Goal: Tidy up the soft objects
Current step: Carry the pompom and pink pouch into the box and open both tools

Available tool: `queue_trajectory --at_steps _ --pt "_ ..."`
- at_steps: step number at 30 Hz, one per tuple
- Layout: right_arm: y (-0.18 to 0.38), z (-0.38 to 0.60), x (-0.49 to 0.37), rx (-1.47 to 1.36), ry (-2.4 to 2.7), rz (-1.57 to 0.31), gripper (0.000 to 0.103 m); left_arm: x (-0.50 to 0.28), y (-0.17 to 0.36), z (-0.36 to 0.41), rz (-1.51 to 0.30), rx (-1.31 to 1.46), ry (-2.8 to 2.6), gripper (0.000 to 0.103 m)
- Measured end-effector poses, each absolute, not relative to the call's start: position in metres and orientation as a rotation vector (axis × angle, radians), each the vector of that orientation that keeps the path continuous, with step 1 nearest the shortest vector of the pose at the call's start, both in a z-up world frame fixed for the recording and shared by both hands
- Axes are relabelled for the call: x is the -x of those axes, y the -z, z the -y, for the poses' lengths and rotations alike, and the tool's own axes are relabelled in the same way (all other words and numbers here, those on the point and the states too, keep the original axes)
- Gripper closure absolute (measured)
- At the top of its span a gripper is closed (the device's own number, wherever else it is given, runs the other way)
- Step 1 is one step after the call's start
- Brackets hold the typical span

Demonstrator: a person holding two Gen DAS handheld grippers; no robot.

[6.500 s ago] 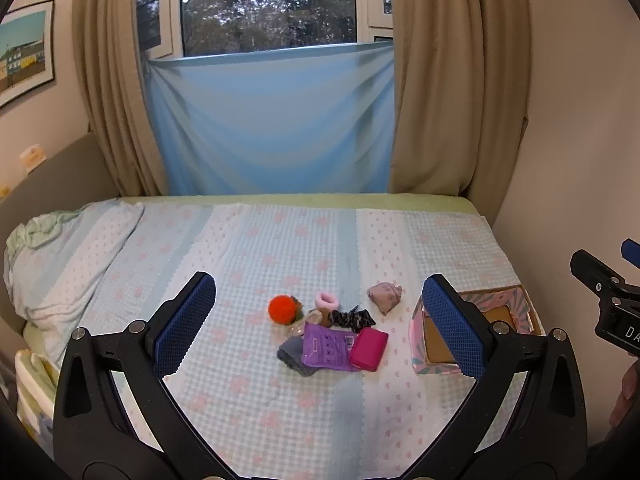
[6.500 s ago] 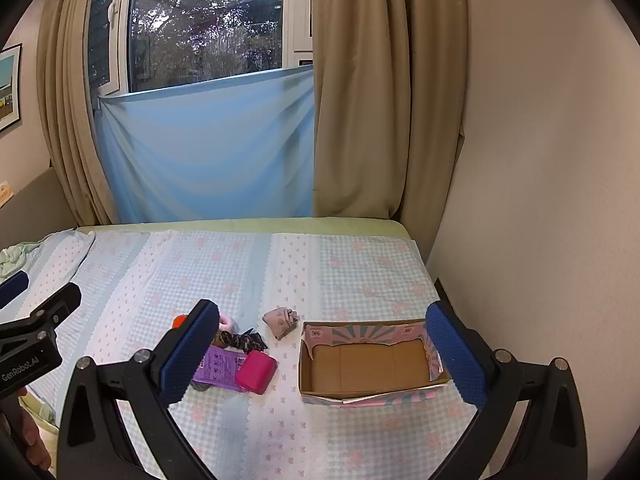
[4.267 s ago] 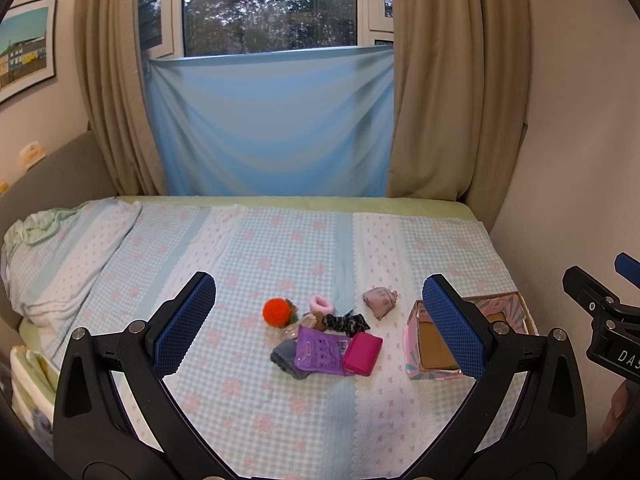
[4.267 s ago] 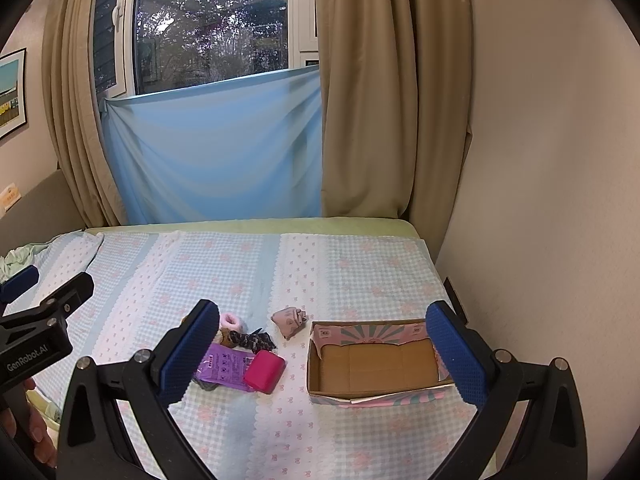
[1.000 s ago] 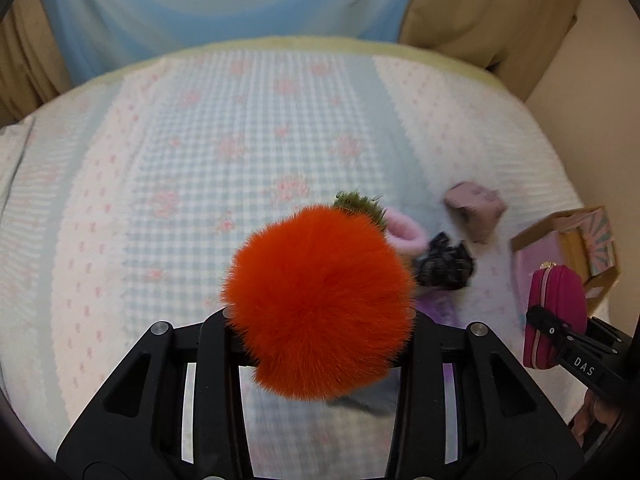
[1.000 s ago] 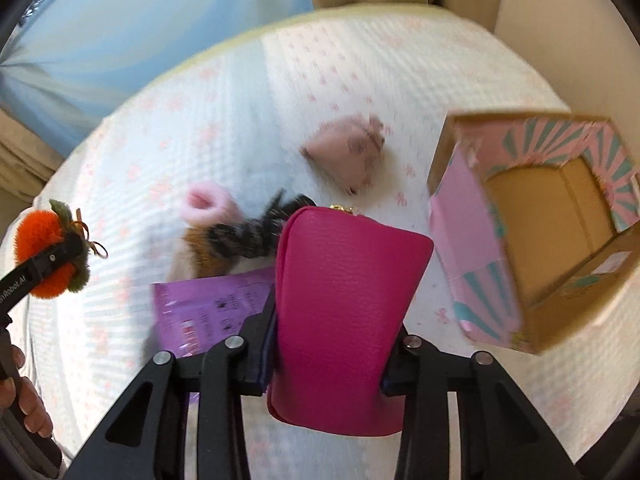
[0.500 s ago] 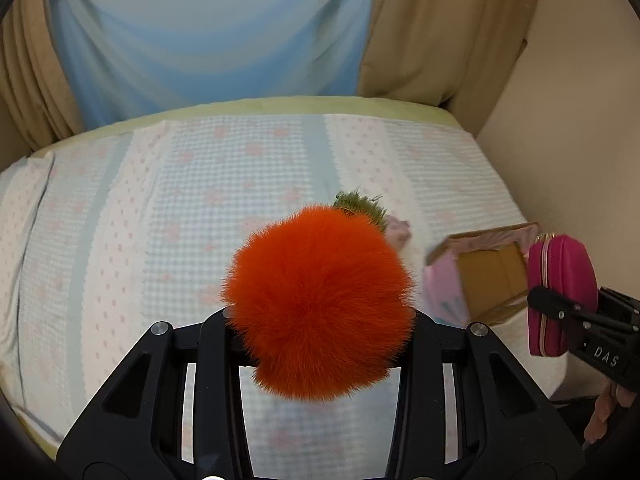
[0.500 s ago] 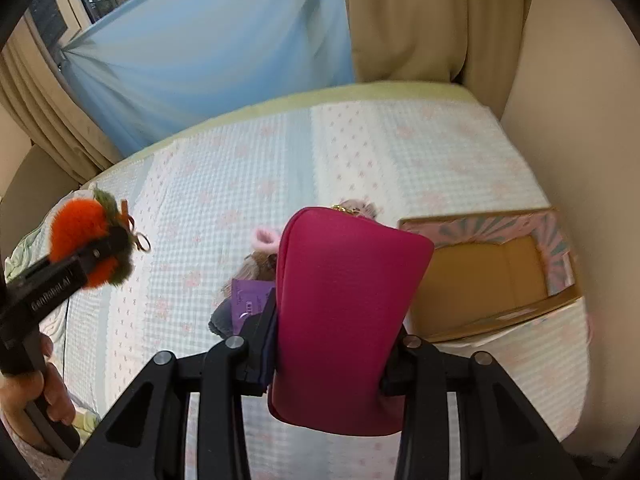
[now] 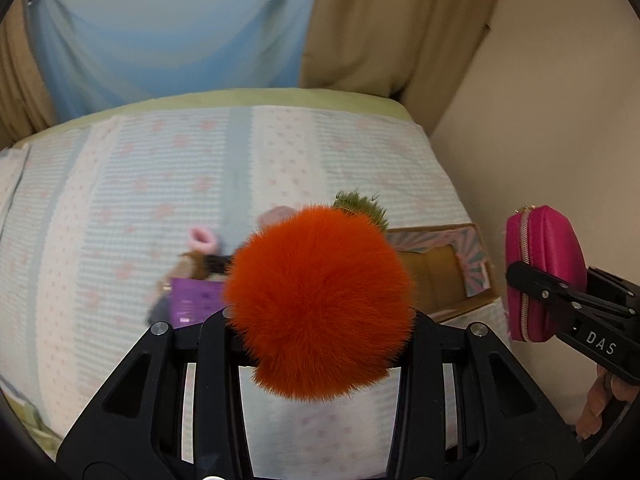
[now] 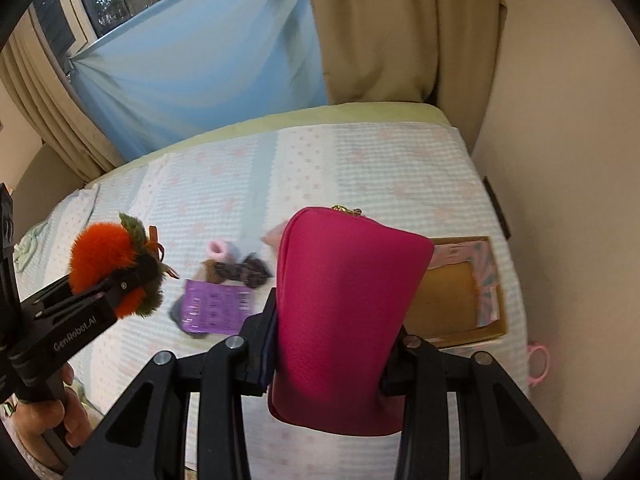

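Observation:
My left gripper [image 9: 320,320] is shut on an orange fluffy pom-pom [image 9: 320,300] with green leaves, held high above the bed; it also shows in the right wrist view [image 10: 108,268]. My right gripper [image 10: 332,344] is shut on a magenta zip pouch [image 10: 344,320], also seen in the left wrist view [image 9: 544,272]. An open cardboard box [image 10: 452,292] with pink patterned flaps lies on the bed at right; it shows in the left wrist view [image 9: 436,276] behind the pom-pom.
On the checked bedspread [image 10: 360,168] lie a purple packet [image 10: 216,304], a pink scrunchie [image 10: 220,250], a dark scrunchie [image 10: 244,270] and a grey cloth. A wall [image 10: 560,160] runs along the bed's right side. Curtains hang behind.
Both grippers have kept their objects and shifted right, so the box sits more centrally under them. The pile of small items now lies further left.

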State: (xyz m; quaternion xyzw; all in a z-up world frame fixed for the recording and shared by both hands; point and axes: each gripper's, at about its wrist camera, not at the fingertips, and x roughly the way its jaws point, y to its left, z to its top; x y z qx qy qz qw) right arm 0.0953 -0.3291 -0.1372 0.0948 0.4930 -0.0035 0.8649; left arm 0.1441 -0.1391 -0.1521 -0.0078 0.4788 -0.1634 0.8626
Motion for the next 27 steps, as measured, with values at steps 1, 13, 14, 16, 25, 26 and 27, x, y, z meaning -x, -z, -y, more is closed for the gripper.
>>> queue_trajectory --at_steps 1,13,14,16,25,26,27 --pt "0.142 0.345 -0.097 -0.199 0.009 -1.042 0.068 -0.144 0.156 0.152 -1.009 0.017 0.349 0.070" --pt "0.220 0.447 -0.140 -0.200 0.041 -1.202 0.068 -0.186 0.253 0.283 -1.170 -0.050 0.395 0.070" --pt "0.229 0.452 -0.146 -0.200 0.036 -1.221 0.068 -0.191 0.263 0.286 -1.188 -0.061 0.396 0.070" --pt "0.249 0.460 -0.159 -0.201 0.033 -1.261 0.068 -0.200 0.288 0.297 -1.234 -0.088 0.400 0.070" --pt "0.349 0.483 -0.197 -0.227 0.011 -1.429 0.068 -0.228 0.387 0.333 -1.387 -0.202 0.426 0.070" --pt "0.360 0.484 -0.201 -0.239 0.009 -1.449 0.068 -0.230 0.394 0.337 -1.394 -0.222 0.426 0.070" --pt "0.371 0.485 -0.203 -0.253 0.010 -1.470 0.068 -0.232 0.403 0.340 -1.412 -0.236 0.425 0.070"
